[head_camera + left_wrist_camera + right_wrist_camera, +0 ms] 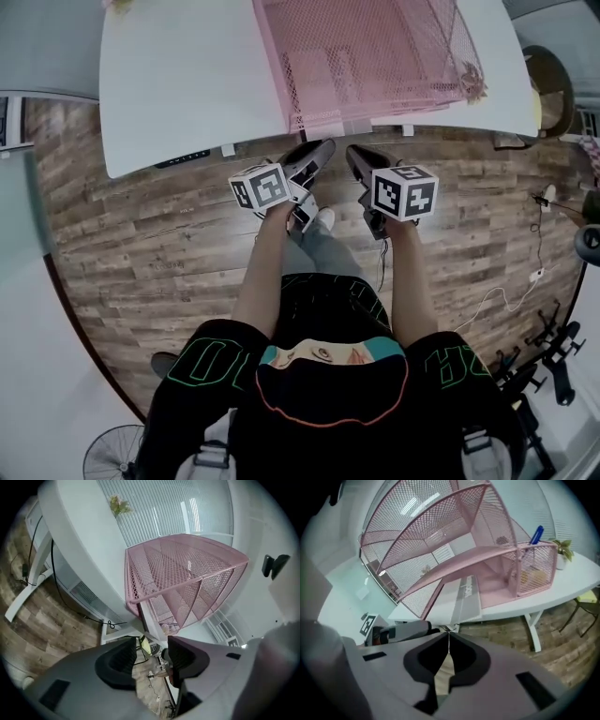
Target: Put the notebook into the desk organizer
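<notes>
The pink mesh desk organizer (375, 56) stands on the white table (178, 75); both gripper views show it too (183, 578) (454, 550). A flat grey notebook (464, 599) lies in the organizer's bottom tier, its end reaching the table's near edge. Both grippers hang just off that edge, over the wooden floor. My left gripper (319, 150) (152, 656) is open with nothing between its jaws. My right gripper (356, 155) (448, 641) is shut, pads together, holding nothing.
A blue pen (536, 534) stands in the organizer's small side basket. A small potted plant (561, 550) sits on the table beyond it. White table legs (532, 630) reach the floor. Cables (506, 300) trail on the floor at right, and a fan (112, 455) stands behind me.
</notes>
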Demonstrator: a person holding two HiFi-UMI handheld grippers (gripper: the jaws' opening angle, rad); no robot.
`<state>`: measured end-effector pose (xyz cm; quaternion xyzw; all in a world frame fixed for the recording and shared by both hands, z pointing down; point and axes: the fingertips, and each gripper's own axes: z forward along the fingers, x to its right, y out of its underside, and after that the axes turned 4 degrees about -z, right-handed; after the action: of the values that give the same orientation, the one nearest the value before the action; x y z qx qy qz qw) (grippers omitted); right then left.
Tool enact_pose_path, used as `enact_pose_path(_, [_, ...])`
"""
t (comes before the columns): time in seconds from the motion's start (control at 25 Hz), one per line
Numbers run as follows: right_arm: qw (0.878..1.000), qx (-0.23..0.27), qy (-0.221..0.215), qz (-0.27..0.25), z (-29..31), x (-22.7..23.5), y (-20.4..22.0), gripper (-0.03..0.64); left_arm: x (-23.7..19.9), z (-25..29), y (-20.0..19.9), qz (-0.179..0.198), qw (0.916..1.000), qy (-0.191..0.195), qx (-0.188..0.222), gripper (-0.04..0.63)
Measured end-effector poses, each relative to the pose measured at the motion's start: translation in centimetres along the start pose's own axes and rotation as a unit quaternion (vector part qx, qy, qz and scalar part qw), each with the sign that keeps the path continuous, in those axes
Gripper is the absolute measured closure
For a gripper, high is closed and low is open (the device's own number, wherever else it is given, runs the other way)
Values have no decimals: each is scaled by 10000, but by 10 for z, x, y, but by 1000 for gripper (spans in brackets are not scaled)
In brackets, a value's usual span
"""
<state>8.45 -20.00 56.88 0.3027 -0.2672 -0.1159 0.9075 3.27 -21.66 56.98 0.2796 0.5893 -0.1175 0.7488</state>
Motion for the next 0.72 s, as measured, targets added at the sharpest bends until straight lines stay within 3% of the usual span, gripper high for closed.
enact_pose_path(0.12, [9999, 78, 75, -80, 15, -1, -18, 606, -3, -11, 2, 131, 9999, -29, -90, 416])
enact_pose_path(0.28, [9992, 342, 204, -78, 22, 0, -38, 606, 3, -26, 1, 437, 9989, 92, -121, 602])
enact_pose_path(0.52, [9957, 908, 174, -5, 8, -4, -55, 607, 45, -30, -10, 1261, 9909, 472, -58, 601])
enact_pose_path(0.72, [9818, 1899, 94, -34, -43, -6, -73, 614, 93, -16, -9, 2369, 9704, 475, 6, 601])
